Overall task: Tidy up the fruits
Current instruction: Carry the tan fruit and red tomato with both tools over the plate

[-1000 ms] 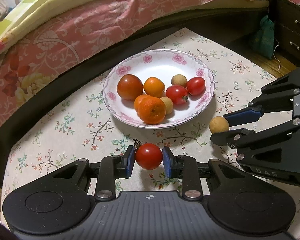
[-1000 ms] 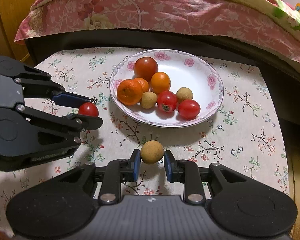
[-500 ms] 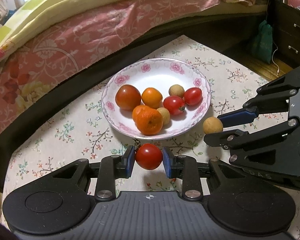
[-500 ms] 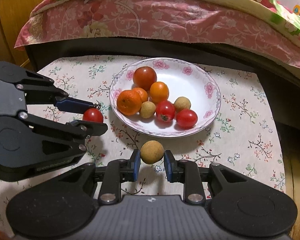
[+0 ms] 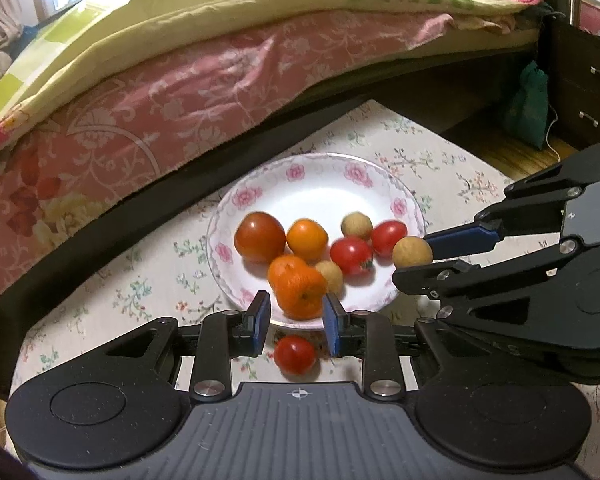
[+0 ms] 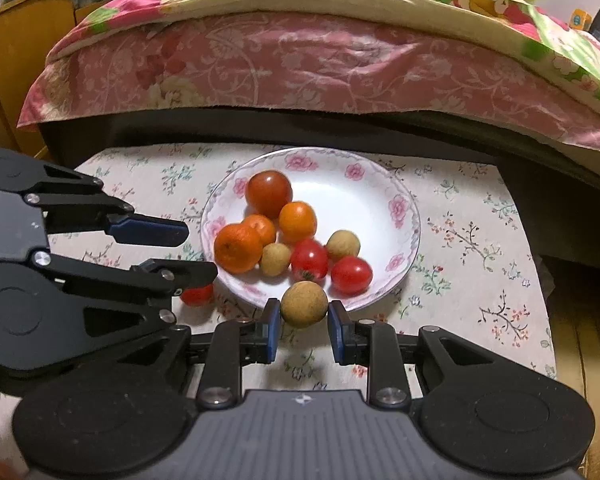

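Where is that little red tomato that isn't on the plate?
In the left wrist view the small red tomato lies on the flowered tablecloth, just short of the plate, below the open left gripper.

A home bedroom; a bed (image 6: 320, 60) fills the far side, its dark frame draped with a pink floral sheet (image 5: 160, 92) and topped by a yellow-green quilt (image 5: 228, 12); near it, a low table under a flower-printed cloth (image 6: 472, 240) bears a rose-patterned plate (image 6: 400, 208) of fruit; a dark drawer unit (image 5: 584, 92) stands at far right in the left wrist view, a green bag (image 5: 528, 108) beside it; a yellow wooden cabinet (image 6: 8, 60) stands far left in the right wrist view.
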Tool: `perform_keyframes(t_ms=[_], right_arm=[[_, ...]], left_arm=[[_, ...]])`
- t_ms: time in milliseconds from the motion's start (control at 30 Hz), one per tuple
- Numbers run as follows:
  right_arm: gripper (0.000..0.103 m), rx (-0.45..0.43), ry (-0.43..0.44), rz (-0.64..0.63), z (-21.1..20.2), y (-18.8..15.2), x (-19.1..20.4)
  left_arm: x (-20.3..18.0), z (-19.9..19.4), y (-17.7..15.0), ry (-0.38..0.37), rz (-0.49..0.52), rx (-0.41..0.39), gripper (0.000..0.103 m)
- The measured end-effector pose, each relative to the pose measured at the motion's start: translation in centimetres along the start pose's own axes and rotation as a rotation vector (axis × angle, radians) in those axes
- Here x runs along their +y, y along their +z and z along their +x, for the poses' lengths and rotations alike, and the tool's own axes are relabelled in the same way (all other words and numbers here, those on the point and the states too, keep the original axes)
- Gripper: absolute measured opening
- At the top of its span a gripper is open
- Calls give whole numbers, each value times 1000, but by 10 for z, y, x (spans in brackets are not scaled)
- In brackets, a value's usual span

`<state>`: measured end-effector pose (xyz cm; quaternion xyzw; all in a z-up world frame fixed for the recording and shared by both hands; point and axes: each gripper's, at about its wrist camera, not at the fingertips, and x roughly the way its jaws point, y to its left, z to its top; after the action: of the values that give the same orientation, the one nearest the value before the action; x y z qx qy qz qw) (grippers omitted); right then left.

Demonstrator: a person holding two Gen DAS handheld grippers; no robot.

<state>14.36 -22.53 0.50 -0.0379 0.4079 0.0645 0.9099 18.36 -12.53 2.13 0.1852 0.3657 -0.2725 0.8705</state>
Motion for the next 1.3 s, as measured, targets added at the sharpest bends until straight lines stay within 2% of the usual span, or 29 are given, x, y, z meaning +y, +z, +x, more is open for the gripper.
perform_keyframes(t_ms=[200, 333, 500, 600, 733, 867, 1300], right_arm=[[26, -8, -2, 24, 4, 8, -5], [26, 9, -5, 22, 7, 5, -7], [26, 13, -5, 23, 9, 0, -6], [26, 9, -4, 24, 8, 0, -6], [26, 17, -7, 28, 9, -3, -9], [26, 18, -7, 33, 9, -4, -10], [26, 13, -4, 30, 9, -3, -8]], left_arm=[[11, -5, -11, -10, -20, 18, 40], [18, 0, -25, -65, -78, 68, 40], [2, 9, -27, -89, -32, 85, 41], [-1, 18, -27, -65, -20, 92, 41], [6, 26, -26, -43, -52, 90, 43], [10, 32, -32, -15, -61, 106, 36], [14, 28, -33, -23, -86, 95, 35]])
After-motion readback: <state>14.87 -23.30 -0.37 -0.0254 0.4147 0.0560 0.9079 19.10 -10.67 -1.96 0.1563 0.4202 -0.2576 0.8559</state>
